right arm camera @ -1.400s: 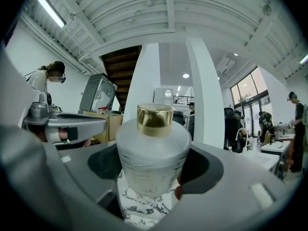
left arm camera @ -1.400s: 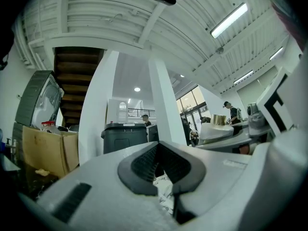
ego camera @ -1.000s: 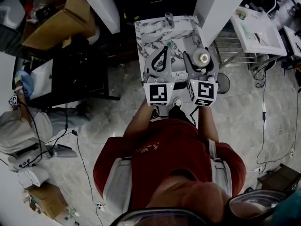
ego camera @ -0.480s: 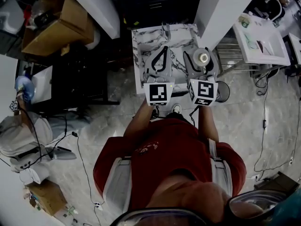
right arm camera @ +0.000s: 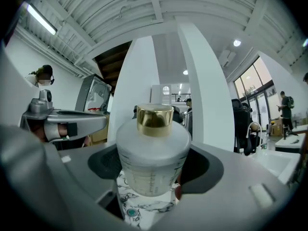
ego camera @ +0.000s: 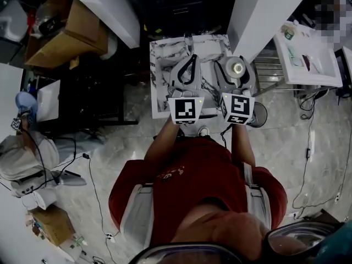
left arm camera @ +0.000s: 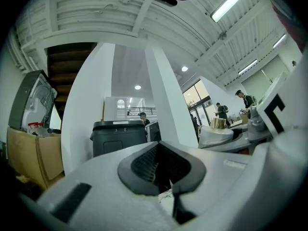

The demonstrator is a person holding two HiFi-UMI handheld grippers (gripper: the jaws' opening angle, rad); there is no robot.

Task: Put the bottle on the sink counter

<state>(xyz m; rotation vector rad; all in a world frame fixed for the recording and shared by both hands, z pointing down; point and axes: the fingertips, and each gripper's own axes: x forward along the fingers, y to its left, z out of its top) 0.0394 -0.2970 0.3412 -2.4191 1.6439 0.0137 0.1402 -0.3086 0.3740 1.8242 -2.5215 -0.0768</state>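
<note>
A frosted white bottle (ego camera: pixel 238 67) with a gold cap stands upright between the jaws of my right gripper (ego camera: pixel 236 61), which is shut on its body. In the right gripper view the bottle (right arm camera: pixel 153 158) fills the middle, with the jaws of the right gripper (right arm camera: pixel 154 179) on either side of it. Under both grippers lies the marble sink counter (ego camera: pixel 159 65), and its veined top (right arm camera: pixel 144 207) shows below the bottle. My left gripper (ego camera: pixel 193 58) hovers beside the right one, shut, with nothing in it. The left gripper view shows the left gripper (left arm camera: pixel 166 177) with its jaw tips meeting.
White pillars (ego camera: pixel 256 10) flank the counter's far side. A black cabinet (ego camera: pixel 93 87) and a cardboard box (ego camera: pixel 71 23) stand to the left. A wire rack (ego camera: pixel 270 65) and a white basin (ego camera: pixel 308 56) stand to the right. Cables (ego camera: pixel 308 142) cross the floor. A person (ego camera: pixel 22 158) sits far left.
Both grippers have moved forward together above the marble counter, and the bottle stays in the right one. The jaws have not changed.
</note>
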